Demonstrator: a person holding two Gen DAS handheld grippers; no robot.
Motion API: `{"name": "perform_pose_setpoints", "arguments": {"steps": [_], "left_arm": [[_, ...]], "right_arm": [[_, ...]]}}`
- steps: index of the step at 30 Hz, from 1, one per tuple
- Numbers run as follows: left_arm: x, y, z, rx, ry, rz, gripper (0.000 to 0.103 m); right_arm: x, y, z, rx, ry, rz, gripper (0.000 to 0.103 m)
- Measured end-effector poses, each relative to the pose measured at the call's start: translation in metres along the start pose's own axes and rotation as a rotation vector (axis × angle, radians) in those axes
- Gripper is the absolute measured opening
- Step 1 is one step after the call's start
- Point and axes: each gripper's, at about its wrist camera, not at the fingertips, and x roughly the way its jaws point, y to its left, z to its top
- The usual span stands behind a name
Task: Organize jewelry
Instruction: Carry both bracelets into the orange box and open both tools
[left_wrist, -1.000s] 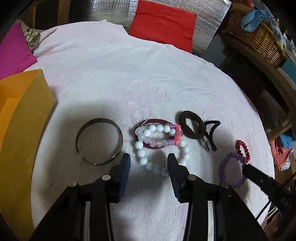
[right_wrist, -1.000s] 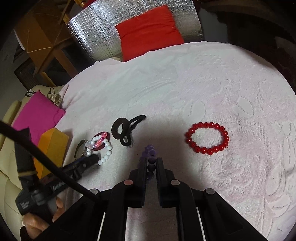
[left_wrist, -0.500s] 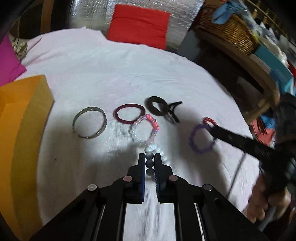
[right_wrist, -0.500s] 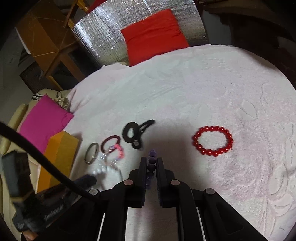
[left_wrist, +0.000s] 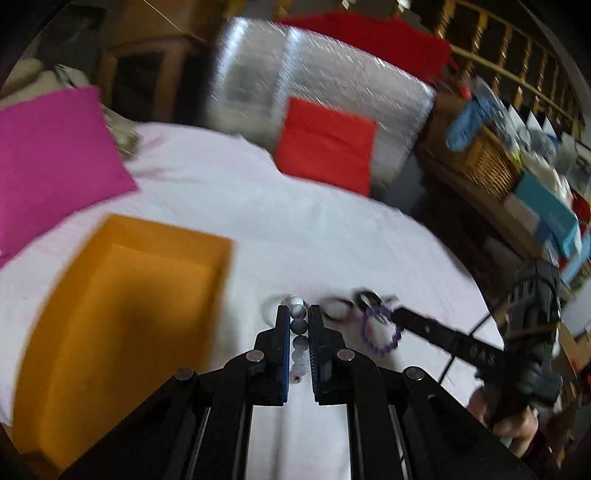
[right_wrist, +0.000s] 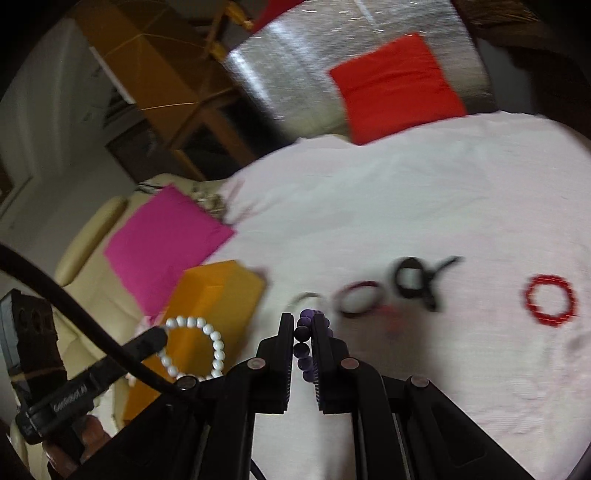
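Mid-carry here: left tool (left_wrist: 298, 325) clamped on the white bracelet (right_wrist: 199, 347), right tool (right_wrist: 303, 332) on the purple bracelet (left_wrist: 380, 332), next I gotta drop both in the orange box (left_wrist: 122, 302).

Both my wrist views are smeared with motion blur. Only my own fingers (left_wrist: 282, 343) stay sharp. Soft indoor light; dull glare streaks the silver foil sheet (right_wrist: 291, 77) ahead. Fisheye bending and black vignette ring the edges.
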Motion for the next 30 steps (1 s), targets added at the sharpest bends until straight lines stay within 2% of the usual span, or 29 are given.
{"name": "perform_pose_setpoints", "arguments": {"steps": [2,5,8,13,17,20,22,24,30], "left_arm": [[-0.011,0.018,0.004,-0.032,-0.043,0.053,0.010],[-0.017,0.048,0.004,-0.086,-0.060,0.145,0.010],[-0.006,0.076,-0.001,-0.125,-0.025,0.254,0.010],[0.009,0.111,-0.011,-0.187,0.045,0.377,0.010],[0.018,0.128,-0.017,-0.193,0.095,0.428,0.010],[0.021,0.139,-0.020,-0.210,0.119,0.435,0.010],[0.016,0.139,-0.024,-0.219,0.120,0.445,0.010],[0.017,0.134,-0.022,-0.204,0.114,0.458,0.010],[0.024,0.109,-0.018,-0.124,0.084,0.459,0.010]], "right_arm": [[0.008,0.018,-0.002,-0.011,0.003,0.054,0.011],[0.025,0.049,-0.008,-0.023,0.021,0.144,0.011],[0.045,0.078,-0.017,-0.042,0.052,0.212,0.011],[0.081,0.115,-0.035,-0.046,0.124,0.306,0.011],[0.103,0.130,-0.048,-0.059,0.167,0.316,0.011],[0.115,0.128,-0.053,-0.056,0.199,0.303,0.014],[0.114,0.127,-0.054,-0.062,0.186,0.283,0.015],[0.107,0.121,-0.053,-0.050,0.185,0.283,0.024],[0.072,0.090,-0.032,-0.008,0.096,0.217,0.025]]}}
